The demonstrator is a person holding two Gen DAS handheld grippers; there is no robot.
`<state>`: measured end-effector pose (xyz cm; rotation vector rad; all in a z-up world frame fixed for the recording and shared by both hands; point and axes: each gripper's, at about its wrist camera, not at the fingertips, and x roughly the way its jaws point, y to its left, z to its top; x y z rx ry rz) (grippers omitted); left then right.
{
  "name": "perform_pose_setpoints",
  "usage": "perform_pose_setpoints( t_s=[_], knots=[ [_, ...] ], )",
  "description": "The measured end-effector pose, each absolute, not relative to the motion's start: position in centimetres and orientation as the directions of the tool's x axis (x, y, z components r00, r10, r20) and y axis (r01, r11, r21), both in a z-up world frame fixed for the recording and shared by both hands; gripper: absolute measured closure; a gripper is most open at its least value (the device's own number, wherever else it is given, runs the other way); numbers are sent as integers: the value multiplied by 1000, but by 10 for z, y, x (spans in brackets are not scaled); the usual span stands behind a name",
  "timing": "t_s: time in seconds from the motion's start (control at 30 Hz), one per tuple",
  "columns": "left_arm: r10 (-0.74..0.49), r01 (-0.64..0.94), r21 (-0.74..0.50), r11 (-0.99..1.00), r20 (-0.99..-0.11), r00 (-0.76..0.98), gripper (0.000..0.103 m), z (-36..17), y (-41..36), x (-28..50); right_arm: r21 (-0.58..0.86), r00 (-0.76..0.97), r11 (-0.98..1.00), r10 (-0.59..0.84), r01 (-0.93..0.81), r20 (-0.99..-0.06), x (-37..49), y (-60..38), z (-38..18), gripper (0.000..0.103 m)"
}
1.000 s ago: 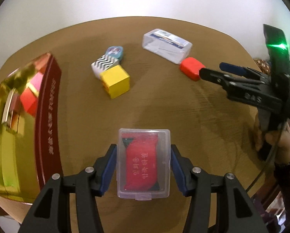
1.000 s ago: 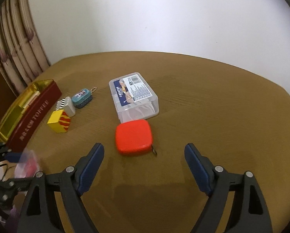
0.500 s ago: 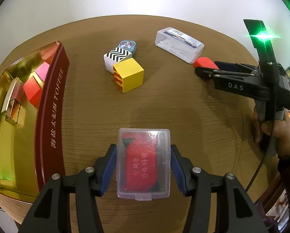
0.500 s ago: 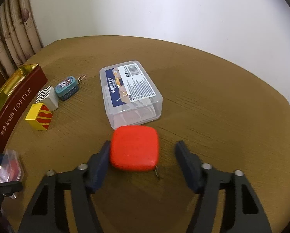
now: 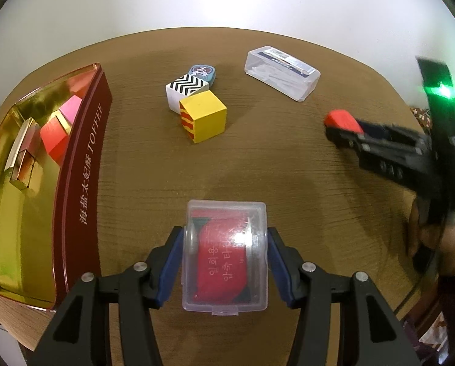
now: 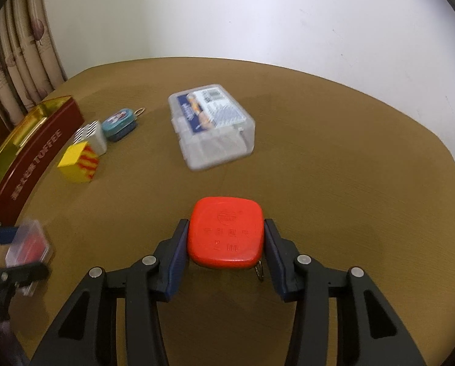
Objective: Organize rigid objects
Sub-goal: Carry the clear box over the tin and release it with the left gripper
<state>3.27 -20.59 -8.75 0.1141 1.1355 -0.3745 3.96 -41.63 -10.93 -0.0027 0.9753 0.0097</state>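
— The red tape measure (image 6: 225, 232) sits on the counter (image 6: 349, 167) between the right gripper (image 6: 225, 245) fingers, which are closing against its sides, presumably to carry it to the toffee tin (image 5: 84, 183).

— And the left gripper (image 5: 225, 262)?

— Clamped on the small clear case (image 5: 225, 259), low over the counter. Loose yet: one yellow cube (image 5: 203, 115), one zigzag block (image 5: 186, 90), one blue tin (image 5: 203, 72), one larger clear box (image 5: 282, 73).

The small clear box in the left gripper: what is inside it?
Inside the small clear box a red packet with white Korean print shows through the lid. What lies under the packet is covered. The left gripper grips the box by its sides.
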Motion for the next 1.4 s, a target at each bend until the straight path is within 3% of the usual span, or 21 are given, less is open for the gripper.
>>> perform_pose_setpoints(
  t_s=[0.23, 0.5, 0.77, 1.0, 1.4],
  knots=[
    [-273, 348, -145, 926, -894, 354, 48, -77, -198, 21, 6, 567, 1000, -3, 14, -824, 21, -409, -109, 59],
    [-298, 311, -173, 935, -858, 419, 48, -27, -158, 7, -3, 568, 1000, -11, 16, -823, 23, -406, -109, 59],
    [-146, 192, -53, 980, -847, 512, 48, 13, -77, 17, -2, 568, 1000, -10, 15, -823, 22, -409, -109, 59],
    [-36, 114, 24, 993, -868, 495, 48, -10, -25, 45, -3, 568, 1000, -11, 15, -823, 21, -409, -109, 59],
    [5, 73, 43, 996, -888, 459, 48, -57, 0, 79, -5, 568, 1000, -12, 14, -823, 22, -409, -109, 59]
  ],
)
